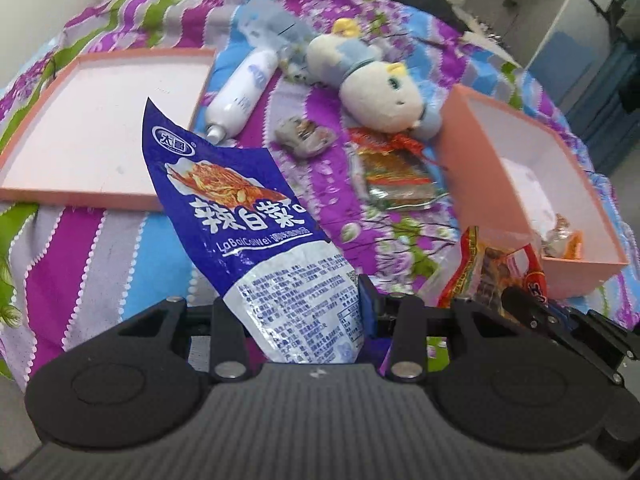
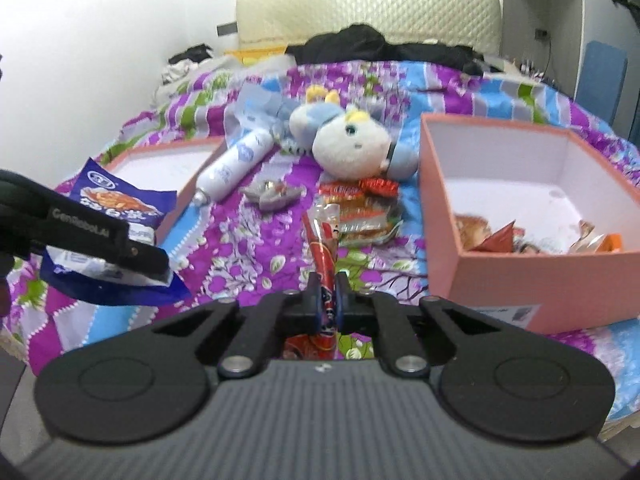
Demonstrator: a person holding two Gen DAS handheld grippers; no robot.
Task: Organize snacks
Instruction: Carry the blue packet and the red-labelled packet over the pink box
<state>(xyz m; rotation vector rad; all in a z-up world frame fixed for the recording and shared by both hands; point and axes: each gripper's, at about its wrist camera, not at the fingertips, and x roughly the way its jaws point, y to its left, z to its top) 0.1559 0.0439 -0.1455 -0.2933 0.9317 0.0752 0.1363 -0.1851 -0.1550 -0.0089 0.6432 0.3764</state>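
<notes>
Left gripper (image 1: 304, 312), half open, pinches blue foil snack pouch (image 1: 256, 216) above bed's near edge; limp bag could slide out. Right gripper (image 2: 325, 300), nearly closed, clamps red snack stick (image 2: 326, 248); thin grip may twist. Plush toy (image 2: 352, 144), white bottle (image 2: 232, 164) clutter bed middle; pink box (image 2: 500, 272) sits right.

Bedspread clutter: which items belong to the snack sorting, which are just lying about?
Job: blue kimchi snack pouch in left claw; red snack packet in right claw; loose snack packs; pink box.
Lying about: plush toy; white bottle; pink lid.
</notes>
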